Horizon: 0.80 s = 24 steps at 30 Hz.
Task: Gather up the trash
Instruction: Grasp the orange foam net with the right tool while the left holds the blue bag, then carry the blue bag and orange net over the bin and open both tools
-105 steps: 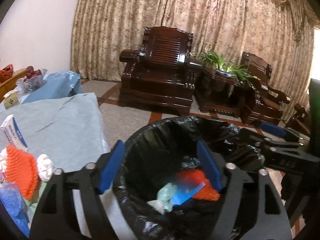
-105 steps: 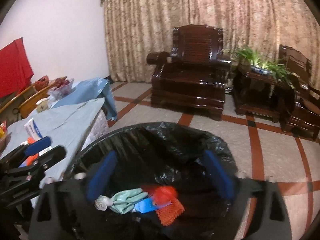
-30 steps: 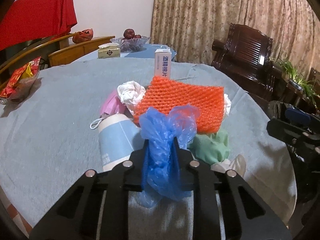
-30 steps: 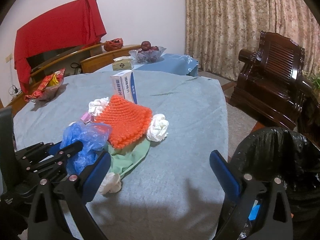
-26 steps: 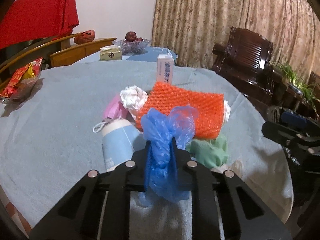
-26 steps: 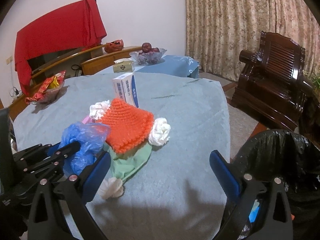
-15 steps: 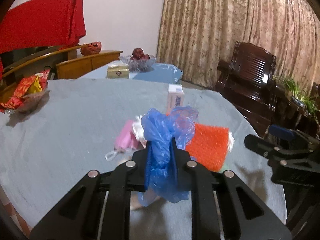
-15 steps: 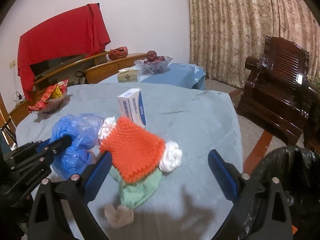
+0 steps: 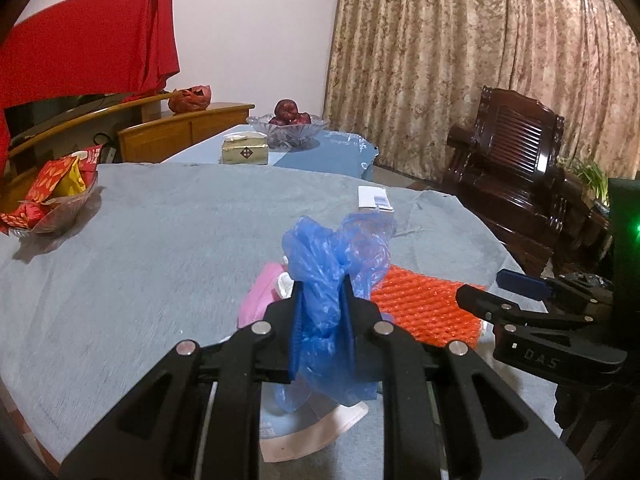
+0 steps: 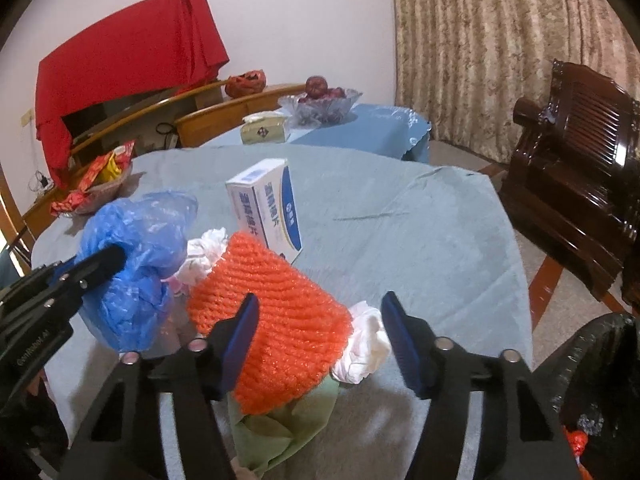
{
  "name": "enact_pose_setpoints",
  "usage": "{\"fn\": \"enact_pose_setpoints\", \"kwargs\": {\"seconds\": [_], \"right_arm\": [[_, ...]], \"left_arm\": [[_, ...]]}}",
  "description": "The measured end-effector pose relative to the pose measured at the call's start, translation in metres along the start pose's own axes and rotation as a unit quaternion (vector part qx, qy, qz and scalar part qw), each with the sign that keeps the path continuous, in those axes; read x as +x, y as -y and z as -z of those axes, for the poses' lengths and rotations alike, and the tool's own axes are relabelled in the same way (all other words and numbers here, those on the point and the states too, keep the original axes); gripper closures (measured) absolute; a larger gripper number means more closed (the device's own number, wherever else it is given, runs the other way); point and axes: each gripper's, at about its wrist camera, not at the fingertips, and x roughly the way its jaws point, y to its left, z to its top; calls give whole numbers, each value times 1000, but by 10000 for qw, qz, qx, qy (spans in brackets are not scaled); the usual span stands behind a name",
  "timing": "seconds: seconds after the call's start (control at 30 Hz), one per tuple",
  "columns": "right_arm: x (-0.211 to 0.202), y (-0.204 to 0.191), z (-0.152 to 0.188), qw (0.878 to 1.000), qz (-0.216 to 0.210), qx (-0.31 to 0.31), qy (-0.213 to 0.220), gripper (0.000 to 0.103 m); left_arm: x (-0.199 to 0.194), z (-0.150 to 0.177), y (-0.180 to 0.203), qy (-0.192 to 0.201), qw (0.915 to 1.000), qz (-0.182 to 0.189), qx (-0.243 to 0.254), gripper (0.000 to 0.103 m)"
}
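Grey tablecloth [image 9: 160, 248], trash heaped mid-table. Left gripper [image 9: 322, 304] is clamped on the blue plastic bag [image 9: 336, 280] (lifted, I think). Right gripper [image 10: 320, 336] gapes around the orange foam net [image 10: 272, 312]; next: squeeze, carry to the black bin bag [image 10: 596, 376] on its right.

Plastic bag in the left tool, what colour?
Translucent blue plastic bag, pinched in the left tool; clearest in the left wrist view.

one blue bag [image 9: 336, 272], one orange net [image 10: 276, 316], two tissue wads [image 10: 366, 346], one box [image 10: 266, 204]
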Motion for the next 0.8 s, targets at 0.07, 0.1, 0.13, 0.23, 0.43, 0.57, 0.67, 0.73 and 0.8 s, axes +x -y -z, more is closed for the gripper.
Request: {"fn": "enact_pose_setpoints", "kwargs": {"seconds": [0.07,0.1,0.13,0.23,0.43,0.57,0.67,0.73,0.8], "right_arm": [[5,-1,1,9999,-99,8,-116,60],[6,0,1,9998,-145,5,-162,63],[6,-1,2,9996,-189,-2,-190,72],[2,-3,3,9993,-302,-75,-185,89],[-17,-6,-3,9989,-457,-63,8,91],[-34,-9,-8,9987,-487,-57,149,91],[-48,-7,-11,9985,-463,-43,282,91],[-59,-5,-14,9983,-416,-28,411,91],[-68,-1,-16,9980,-393,-6,505,92]], "left_arm": [[2,0,-2,-24,10000,-8,-24,87],[2,1,-3,-35,10000,-12,-32,87],[3,1,-4,-47,10000,-19,-38,87],[2,0,-4,-47,10000,-31,-53,87],[-4,-1,-3,23,10000,-45,-38,87],[-12,-4,-1,94,9999,-58,-16,87],[-20,-8,3,182,9998,-48,15,87],[-25,-11,7,229,9997,-23,44,87],[-28,-13,12,247,9997,6,59,87]]}}
